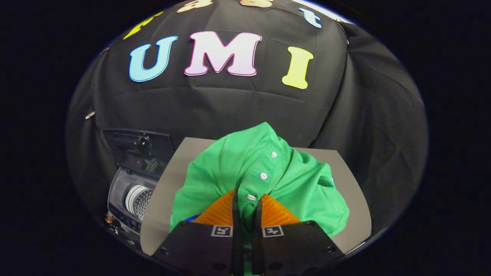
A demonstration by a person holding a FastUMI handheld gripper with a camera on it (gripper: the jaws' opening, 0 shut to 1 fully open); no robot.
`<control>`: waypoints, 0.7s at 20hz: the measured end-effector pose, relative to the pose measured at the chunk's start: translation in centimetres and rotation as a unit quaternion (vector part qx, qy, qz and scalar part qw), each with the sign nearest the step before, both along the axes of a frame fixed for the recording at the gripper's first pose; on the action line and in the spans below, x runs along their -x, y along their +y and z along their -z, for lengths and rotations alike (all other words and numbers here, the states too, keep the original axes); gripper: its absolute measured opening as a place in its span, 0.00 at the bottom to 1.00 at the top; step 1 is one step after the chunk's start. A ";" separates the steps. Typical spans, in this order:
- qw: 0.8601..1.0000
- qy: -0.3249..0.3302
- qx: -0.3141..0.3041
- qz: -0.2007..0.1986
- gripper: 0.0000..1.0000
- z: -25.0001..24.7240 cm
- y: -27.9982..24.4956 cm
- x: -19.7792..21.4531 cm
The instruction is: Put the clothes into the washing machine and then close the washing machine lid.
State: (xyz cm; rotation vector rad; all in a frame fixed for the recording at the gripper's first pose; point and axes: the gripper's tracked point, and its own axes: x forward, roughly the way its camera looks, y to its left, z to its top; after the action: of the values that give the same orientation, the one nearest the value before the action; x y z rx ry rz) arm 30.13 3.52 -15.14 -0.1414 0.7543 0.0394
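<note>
A green polo shirt [230,168] with white buttons hangs bunched up from my gripper [247,207], which is shut on the fabric near its button placket. The cloth drapes ahead of and around both fingers, over a grey table [168,199]. To the left and below the table stands the washing machine [130,195], its dark lid [140,147] raised upright and the perforated drum [139,200] showing through the opening.
The grey tabletop runs out to the right of the shirt, its edge near the booth's black cloth wall. The washer's control strip [124,222] sits along the machine's near side.
</note>
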 end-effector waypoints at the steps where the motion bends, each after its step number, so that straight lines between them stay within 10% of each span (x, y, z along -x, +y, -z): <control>1: 1.000 0.008 -0.016 0.003 0.13 -0.5 0.9 0.6; 14: 0.989 -0.025 -0.139 -0.051 0.13 -12.2 12.1 2.1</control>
State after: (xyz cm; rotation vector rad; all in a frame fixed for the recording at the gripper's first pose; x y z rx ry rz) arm 28.07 15.57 -2.90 0.0850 0.6831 0.2360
